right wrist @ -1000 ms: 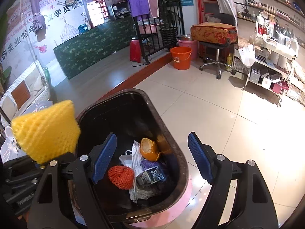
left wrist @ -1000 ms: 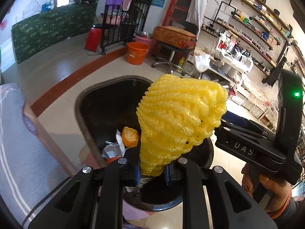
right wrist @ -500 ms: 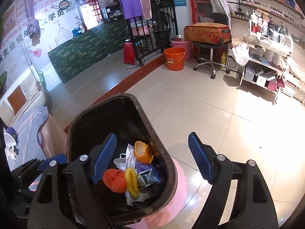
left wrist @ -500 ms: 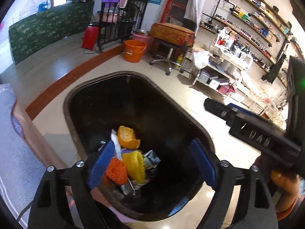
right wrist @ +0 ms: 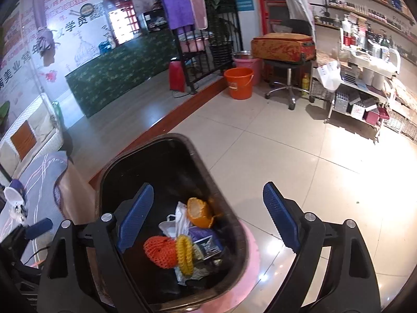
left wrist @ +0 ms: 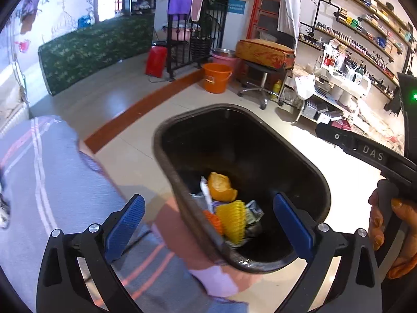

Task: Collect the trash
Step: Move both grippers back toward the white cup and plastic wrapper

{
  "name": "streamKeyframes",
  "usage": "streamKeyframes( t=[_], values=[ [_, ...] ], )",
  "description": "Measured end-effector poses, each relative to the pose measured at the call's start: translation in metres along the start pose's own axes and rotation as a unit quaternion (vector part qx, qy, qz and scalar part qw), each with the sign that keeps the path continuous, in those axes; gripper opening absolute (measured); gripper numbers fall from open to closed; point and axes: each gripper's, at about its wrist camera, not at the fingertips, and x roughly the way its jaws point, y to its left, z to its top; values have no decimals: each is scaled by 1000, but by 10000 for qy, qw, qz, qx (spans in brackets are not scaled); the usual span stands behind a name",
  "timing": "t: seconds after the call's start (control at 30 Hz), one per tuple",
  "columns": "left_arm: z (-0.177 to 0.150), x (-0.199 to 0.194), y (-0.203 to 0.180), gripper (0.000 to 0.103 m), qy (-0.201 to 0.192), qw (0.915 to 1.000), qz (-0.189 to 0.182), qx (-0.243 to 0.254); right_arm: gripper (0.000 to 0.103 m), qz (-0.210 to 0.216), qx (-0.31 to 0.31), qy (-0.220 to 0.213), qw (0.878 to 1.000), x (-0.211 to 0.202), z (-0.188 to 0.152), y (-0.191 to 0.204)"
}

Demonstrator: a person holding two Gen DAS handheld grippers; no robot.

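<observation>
Ribbed yellow foam netting (left wrist: 232,220) lies in glossy black bin (left wrist: 310,180); both grippers opening, empty.

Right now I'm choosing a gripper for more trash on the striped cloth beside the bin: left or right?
Left, probably. The left gripper is opening, empty, partly over the striped cloth; the right gripper faces bin and floor.

floor (right wrist: 299,151): tiled | on it: black bin (right wrist: 192,154), orange bucket (right wrist: 239,83)
</observation>
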Motion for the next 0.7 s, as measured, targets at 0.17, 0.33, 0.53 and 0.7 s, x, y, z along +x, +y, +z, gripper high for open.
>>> streamKeyframes(
  t=[0.17,0.33,0.53,0.7],
  values=[
    [-4,-16,20,97,-106,9994,325,65,86,210,-212,69,9995,4,-3,24],
    [-11,-32,51,97,-180,9982,444,-359,87,487,-438,162,9977,7,-7,55],
    [-31,-60,90,97,-294,9917,1040,-693,87,955,-953,330,9903,9,-20,110],
    [-55,-89,131,97,-420,9805,1449,-1259,87,1390,-1350,495,9798,11,-30,154]
  ],
)
